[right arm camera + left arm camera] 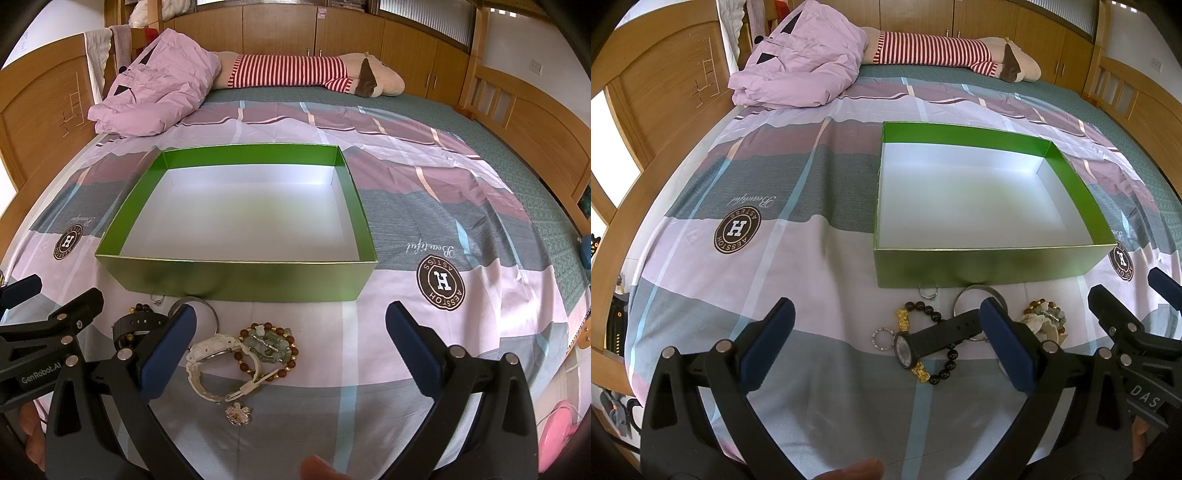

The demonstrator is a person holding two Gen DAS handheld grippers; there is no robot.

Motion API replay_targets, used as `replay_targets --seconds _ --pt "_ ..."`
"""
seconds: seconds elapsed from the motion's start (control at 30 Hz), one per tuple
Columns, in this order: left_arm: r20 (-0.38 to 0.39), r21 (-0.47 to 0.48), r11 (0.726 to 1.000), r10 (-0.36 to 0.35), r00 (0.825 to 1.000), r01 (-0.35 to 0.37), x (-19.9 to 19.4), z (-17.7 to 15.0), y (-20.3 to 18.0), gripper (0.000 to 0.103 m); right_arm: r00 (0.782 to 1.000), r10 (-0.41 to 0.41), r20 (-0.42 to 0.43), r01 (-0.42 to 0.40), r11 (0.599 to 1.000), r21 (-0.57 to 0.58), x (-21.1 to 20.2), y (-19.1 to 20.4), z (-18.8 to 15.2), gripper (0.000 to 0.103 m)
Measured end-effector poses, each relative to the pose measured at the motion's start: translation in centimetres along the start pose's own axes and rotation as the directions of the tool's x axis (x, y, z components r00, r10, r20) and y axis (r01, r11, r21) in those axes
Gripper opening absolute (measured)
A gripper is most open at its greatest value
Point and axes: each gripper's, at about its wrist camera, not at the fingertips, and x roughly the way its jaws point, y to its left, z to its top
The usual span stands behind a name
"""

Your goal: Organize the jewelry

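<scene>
Green box [236, 278] is sitting empty on the bed [424, 325], so I am only starting. Both tongs, left [886, 339] and right [291, 345], are hanging apart and holding nothing; I am probably lining up the white watch [212, 354] first.

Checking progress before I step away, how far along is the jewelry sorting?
Nothing looks done: the green box is empty. Nothing is in hand; the left gripper and right gripper are open. Left: black watch, white watch, bracelets, rings, brooch.
</scene>
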Motion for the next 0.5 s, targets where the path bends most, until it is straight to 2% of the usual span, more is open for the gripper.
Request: replay_targets --seconds 0.5 --pt "-0.001 0.001 1.000 0.002 1.000 -0.002 0.05 -0.04 -0.03 0.101 1.000 -0.001 0.001 0.001 1.000 0.000 -0.07 0.11 -0.02 0.102"
